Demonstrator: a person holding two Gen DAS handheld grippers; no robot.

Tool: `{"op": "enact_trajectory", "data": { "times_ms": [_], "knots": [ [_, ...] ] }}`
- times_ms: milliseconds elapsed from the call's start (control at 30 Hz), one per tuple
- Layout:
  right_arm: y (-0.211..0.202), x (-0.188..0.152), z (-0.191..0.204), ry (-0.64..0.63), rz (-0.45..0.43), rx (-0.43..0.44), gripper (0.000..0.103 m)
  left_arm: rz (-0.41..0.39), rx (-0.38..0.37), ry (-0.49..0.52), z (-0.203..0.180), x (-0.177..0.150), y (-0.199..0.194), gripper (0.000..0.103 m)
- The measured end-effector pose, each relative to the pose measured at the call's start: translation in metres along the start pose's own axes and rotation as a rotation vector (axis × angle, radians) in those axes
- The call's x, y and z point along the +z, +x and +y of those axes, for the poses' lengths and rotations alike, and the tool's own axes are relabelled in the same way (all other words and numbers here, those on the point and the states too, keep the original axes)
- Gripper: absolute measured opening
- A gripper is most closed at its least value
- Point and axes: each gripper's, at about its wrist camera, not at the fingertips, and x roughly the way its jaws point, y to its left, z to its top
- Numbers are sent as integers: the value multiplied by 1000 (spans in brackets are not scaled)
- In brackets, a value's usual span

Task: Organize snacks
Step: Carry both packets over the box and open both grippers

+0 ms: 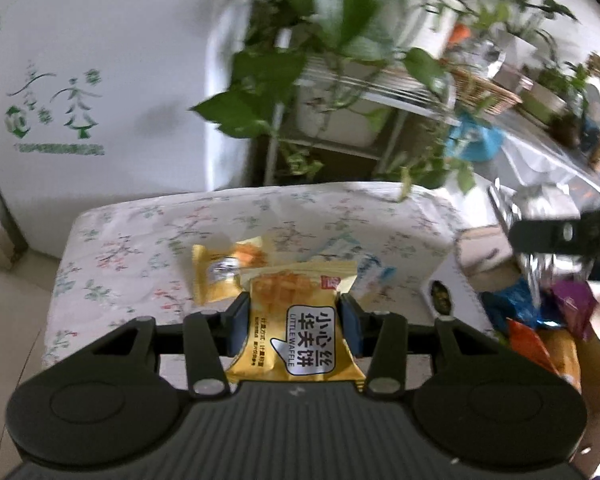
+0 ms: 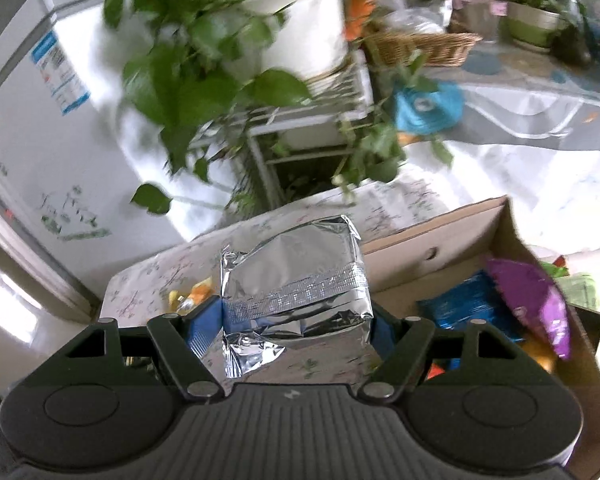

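Your left gripper point(image 1: 294, 322) is clamped on a yellow waffle packet point(image 1: 296, 332), waffle photo up top, its white bubble reading "LITTLE WAFFLE". Your right gripper point(image 2: 296, 320) squeezes a crinkled silver foil bag point(image 2: 296, 280), no writing legible, with the cardboard box point(image 2: 460, 232) at three o'clock.

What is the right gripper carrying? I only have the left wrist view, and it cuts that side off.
Observer: A silver foil packet, pinched between its jaws.
Operator: Is there somewhere to drop it?
Observer: Yes, an open cardboard box sits just right of it.
Operator: Anything in the box already?
Observer: A purple packet and a blue packet lie inside.
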Motion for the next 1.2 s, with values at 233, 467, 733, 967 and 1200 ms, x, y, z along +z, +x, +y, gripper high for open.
{"op": "enact_trajectory", "data": {
  "times_ms": [233,467,733,967,1200],
  "knots": [
    [-21,7,-47,86,-50,-49,80,-22,-122,113,-43,-9,-11,46],
    [-35,7,-79,133,-75,-92,81,-31,-285,193,-87,-22,-24,46],
    [-46,6,-102,169,-88,-124,81,-12,-435,269,-131,-40,-35,46],
    [-49,2,-112,170,-68,-138,81,25,-495,318,-155,-56,-34,46],
    [-48,1,-122,191,-55,-158,81,53,-517,340,-171,-67,-32,54]
  ]
}}
